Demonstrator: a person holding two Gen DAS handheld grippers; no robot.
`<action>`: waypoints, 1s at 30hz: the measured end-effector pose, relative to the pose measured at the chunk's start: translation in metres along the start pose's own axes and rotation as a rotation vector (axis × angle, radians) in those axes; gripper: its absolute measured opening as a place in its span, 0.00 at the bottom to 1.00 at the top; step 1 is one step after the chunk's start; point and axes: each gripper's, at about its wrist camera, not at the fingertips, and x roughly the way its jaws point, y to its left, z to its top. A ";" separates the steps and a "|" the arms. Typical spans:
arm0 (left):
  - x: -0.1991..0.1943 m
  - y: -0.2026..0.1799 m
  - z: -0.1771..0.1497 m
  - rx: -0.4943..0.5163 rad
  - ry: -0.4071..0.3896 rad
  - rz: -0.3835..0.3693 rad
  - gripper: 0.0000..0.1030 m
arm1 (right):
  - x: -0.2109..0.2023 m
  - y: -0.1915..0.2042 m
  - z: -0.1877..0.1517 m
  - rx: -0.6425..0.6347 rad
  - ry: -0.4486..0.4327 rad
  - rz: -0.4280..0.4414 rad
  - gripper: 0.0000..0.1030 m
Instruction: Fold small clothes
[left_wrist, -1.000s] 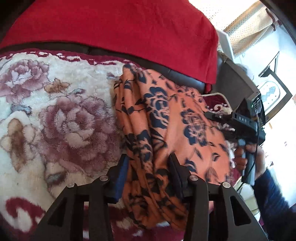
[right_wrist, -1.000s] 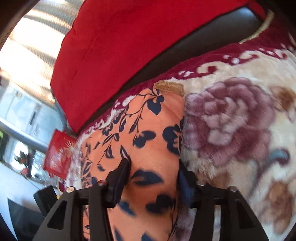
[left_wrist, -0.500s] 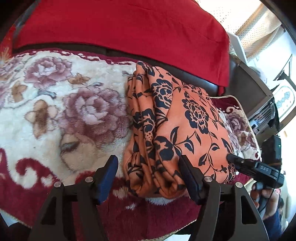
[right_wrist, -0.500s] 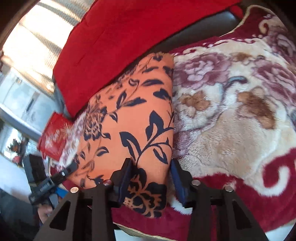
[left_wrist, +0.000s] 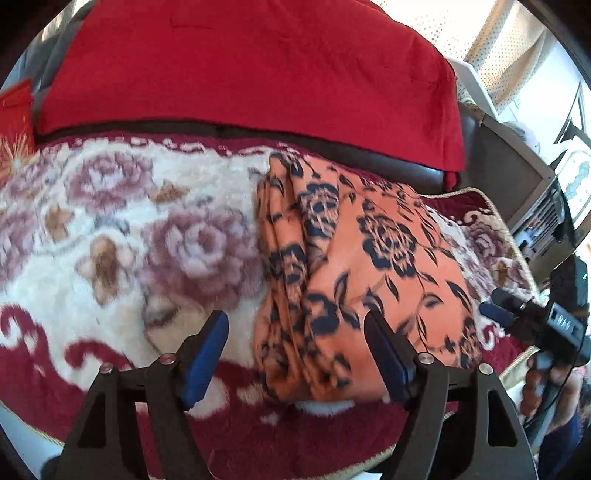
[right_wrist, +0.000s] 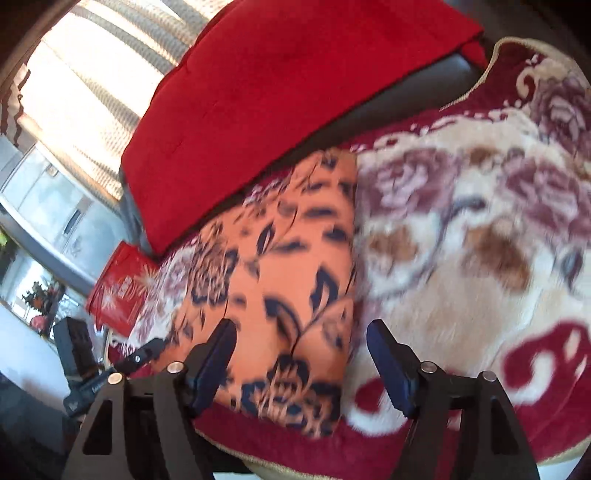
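The orange floral garment lies folded into a long narrow bundle on the floral plush blanket, one end near the front edge, the other reaching toward the red cushion at the back.

Left tool: jaws wide, having just been opening. The garment's near end shows between the pads, but neither pad presses on it. Right tool: jaws wide, also just opening. The garment's edge sits between the pads; no contact visible. Nothing is held by either.

Judgement: the fold looks finished or nearly so, and both tools are releasing.

Risks from here:
- The left side of the bundle shows several loose stacked layers. These could slide or spring open once let go, since the fabric looks thin and slippery.
- A pad could catch a layer as the tool is drawn away and drag the near end out of line.
- The bundle's near end sits close to the blanket's front edge; a nudge could tip it over.
- The thick pile of the blanket gives an uneven bed, so the fold may settle crooked.

Surface: cream and maroon blanket with rose pattern, spread over a dark seat, apparently a sofa. Room: bright window with curtains behind; a red patterned packet beside the blanket. In the left wrist view, the person's hand holds the other tool's grip at right.
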 end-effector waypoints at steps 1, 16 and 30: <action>0.002 -0.001 0.004 0.004 0.001 0.002 0.74 | 0.002 -0.001 0.007 0.006 -0.003 -0.003 0.74; 0.084 0.017 0.016 -0.094 0.137 -0.229 0.91 | 0.092 0.001 0.033 -0.039 0.153 0.043 0.67; 0.080 0.011 0.029 -0.068 0.144 -0.262 0.61 | 0.093 -0.009 0.032 0.024 0.149 0.104 0.59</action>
